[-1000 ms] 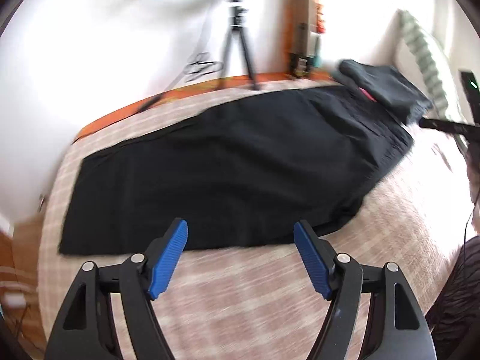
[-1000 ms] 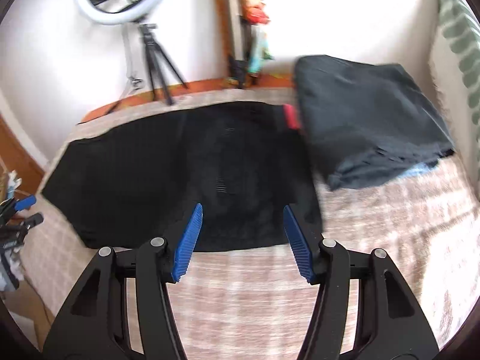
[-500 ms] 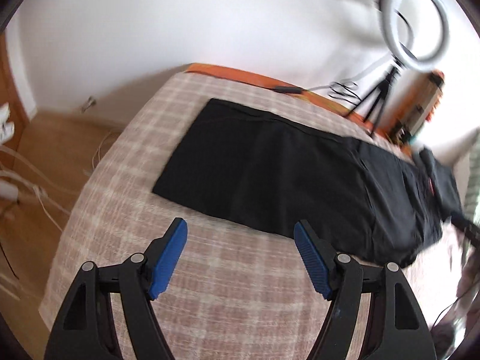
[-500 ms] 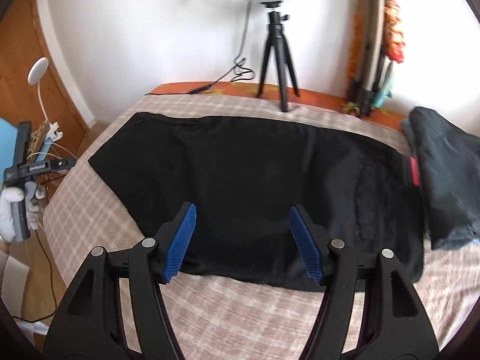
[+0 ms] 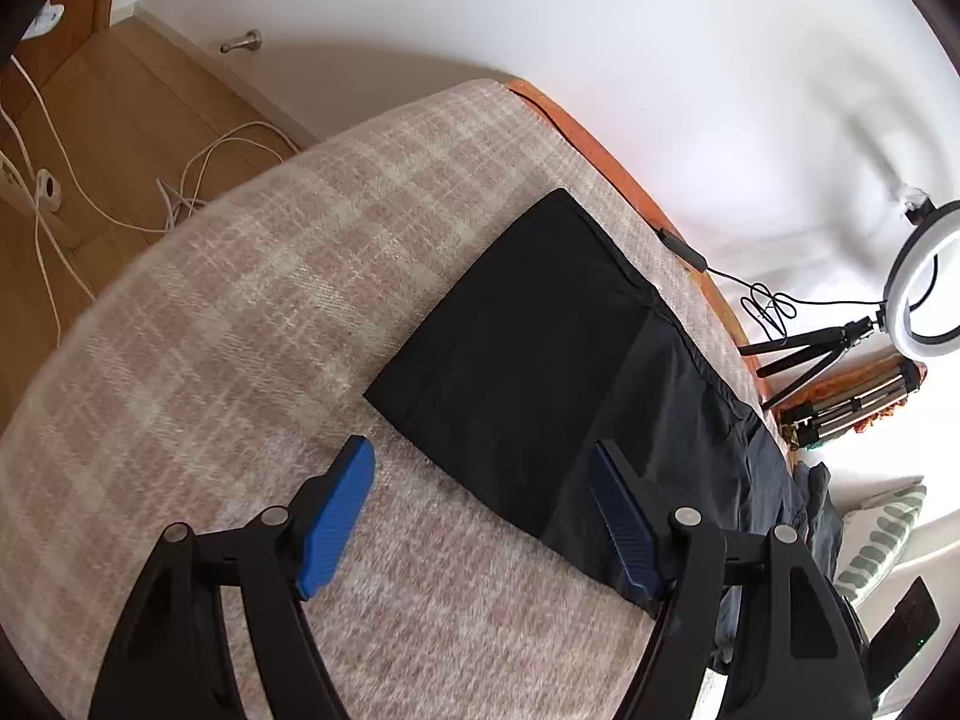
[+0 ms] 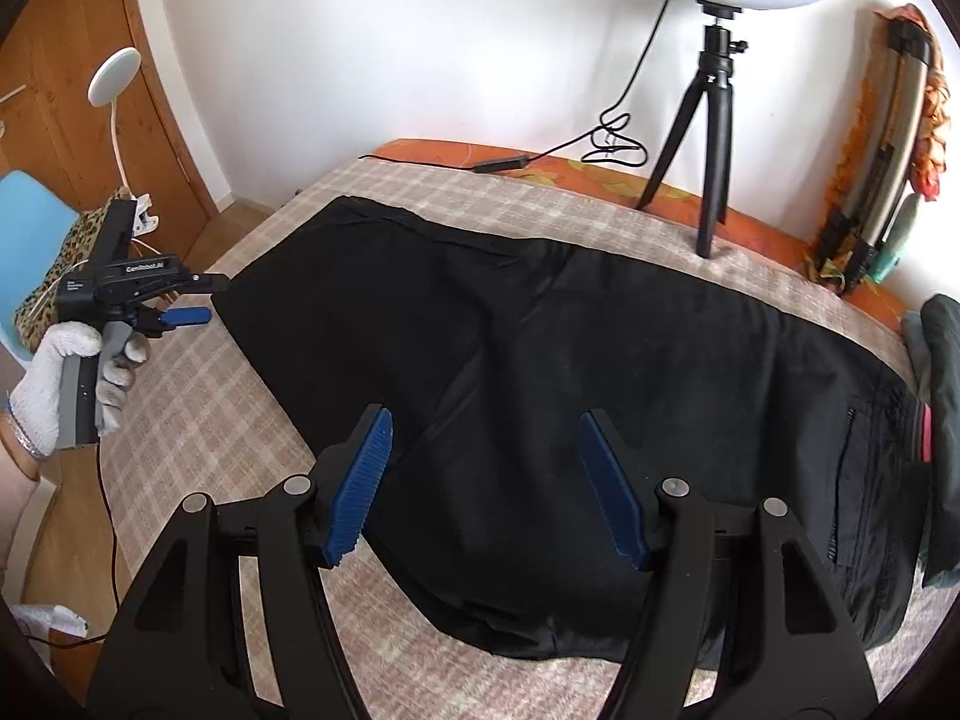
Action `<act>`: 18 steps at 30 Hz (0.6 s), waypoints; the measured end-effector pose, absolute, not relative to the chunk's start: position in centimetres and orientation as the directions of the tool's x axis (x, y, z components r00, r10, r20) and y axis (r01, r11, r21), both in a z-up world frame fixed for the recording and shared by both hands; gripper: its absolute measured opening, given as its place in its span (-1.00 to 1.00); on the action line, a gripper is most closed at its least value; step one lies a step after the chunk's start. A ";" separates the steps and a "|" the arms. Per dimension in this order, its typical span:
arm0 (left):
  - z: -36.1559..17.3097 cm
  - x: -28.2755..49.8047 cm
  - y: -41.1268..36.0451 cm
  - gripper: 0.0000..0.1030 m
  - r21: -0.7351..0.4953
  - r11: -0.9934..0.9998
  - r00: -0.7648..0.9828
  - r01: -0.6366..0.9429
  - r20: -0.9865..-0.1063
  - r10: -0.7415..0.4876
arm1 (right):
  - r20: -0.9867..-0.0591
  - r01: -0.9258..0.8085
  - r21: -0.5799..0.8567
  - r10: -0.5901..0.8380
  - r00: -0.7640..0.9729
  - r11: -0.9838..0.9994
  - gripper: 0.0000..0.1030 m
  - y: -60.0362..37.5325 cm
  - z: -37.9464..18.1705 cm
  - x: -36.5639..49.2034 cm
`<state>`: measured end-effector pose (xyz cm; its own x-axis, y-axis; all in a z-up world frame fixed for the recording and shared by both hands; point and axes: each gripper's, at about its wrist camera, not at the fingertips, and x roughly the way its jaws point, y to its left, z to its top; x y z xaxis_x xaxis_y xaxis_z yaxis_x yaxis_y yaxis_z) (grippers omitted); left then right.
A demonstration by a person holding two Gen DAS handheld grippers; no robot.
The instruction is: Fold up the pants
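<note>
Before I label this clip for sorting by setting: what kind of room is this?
Most likely a bedroom at home: the black pants lie spread on a bed with a pink-and-cream checked blanket, a green-patterned white pillow sits at one end, and a white ring light on a black tripod stands against the wall.

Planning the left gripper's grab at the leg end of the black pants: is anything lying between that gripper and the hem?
Nothing visible. The open left gripper hovers by the hem of the black pants, with only bare plaid blanket between. The tripod stands past the pants' far edge.
</note>
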<state>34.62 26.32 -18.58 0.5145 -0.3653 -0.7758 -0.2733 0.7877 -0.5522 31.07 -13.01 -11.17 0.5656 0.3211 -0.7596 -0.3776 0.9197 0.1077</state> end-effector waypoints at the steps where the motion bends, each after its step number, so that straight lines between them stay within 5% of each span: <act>1: -18.9 34.8 26.1 0.39 -0.552 0.787 0.519 -0.275 -0.774 -0.362 | -0.760 -0.382 0.109 0.325 0.563 0.918 0.32 -12.7 -11.2 31.4; 7: -18.9 35.9 26.0 0.35 -0.565 0.781 0.573 -0.265 -0.744 -0.344 | -0.766 -0.393 0.137 0.349 0.539 0.909 0.32 -10.6 -11.4 33.8; 10: -19.1 36.7 26.1 0.08 -0.560 0.781 0.594 -0.276 -0.738 -0.320 | -0.777 -0.396 0.160 0.363 0.514 0.904 0.32 -9.1 -11.7 35.5; 14: -19.8 37.4 26.2 -0.65 -0.588 0.758 0.611 -0.282 -0.719 -0.331 | -0.786 -0.402 0.176 0.374 0.492 0.898 0.32 -7.0 -11.8 37.7; 18: -19.4 37.5 24.9 -0.87 -0.563 0.803 0.641 -0.197 -0.694 -0.329 | -0.797 -0.424 0.214 0.408 0.445 0.880 0.32 -4.0 -11.4 40.8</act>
